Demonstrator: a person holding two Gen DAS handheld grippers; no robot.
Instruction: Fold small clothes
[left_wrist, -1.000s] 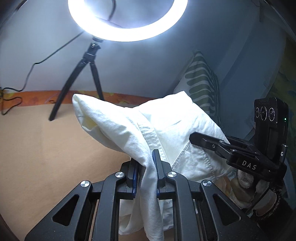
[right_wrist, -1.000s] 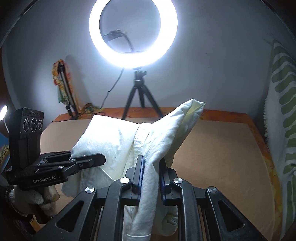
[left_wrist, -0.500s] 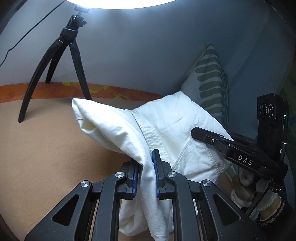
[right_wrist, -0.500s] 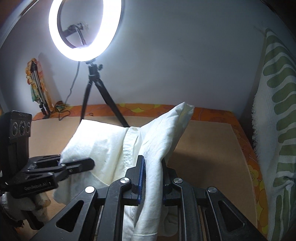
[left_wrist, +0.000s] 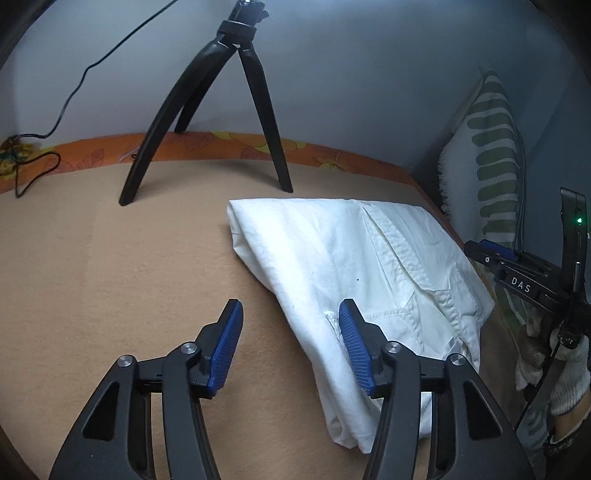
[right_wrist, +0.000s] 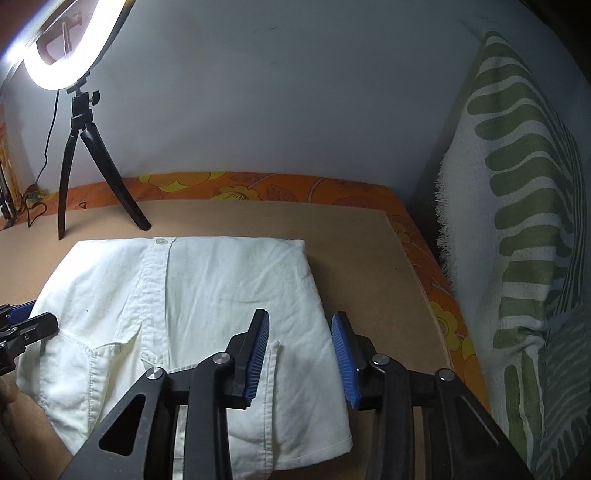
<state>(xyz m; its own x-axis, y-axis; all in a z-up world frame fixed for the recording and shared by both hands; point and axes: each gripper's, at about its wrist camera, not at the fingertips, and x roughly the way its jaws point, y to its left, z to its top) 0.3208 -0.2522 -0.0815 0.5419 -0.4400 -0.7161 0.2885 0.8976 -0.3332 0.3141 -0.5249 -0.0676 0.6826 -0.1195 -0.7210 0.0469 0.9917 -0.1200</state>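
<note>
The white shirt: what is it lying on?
The shirt lies folded on a tan board, which sits on an orange flowered cloth. The board under the shirt is covered, so anything there cannot be seen.

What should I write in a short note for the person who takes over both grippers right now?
Left gripper: open, holding nothing, low over the tan board at the left edge of the white shirt.
Right gripper: open, empty, over the shirt's right edge.
The shirt lies folded on the board, button placket up, in front of the ring light tripod; striped pillow on the right.
Done: one fold laid down, cloth released.
Left: probably a final fold or smoothing; no other clothes are in view.
</note>
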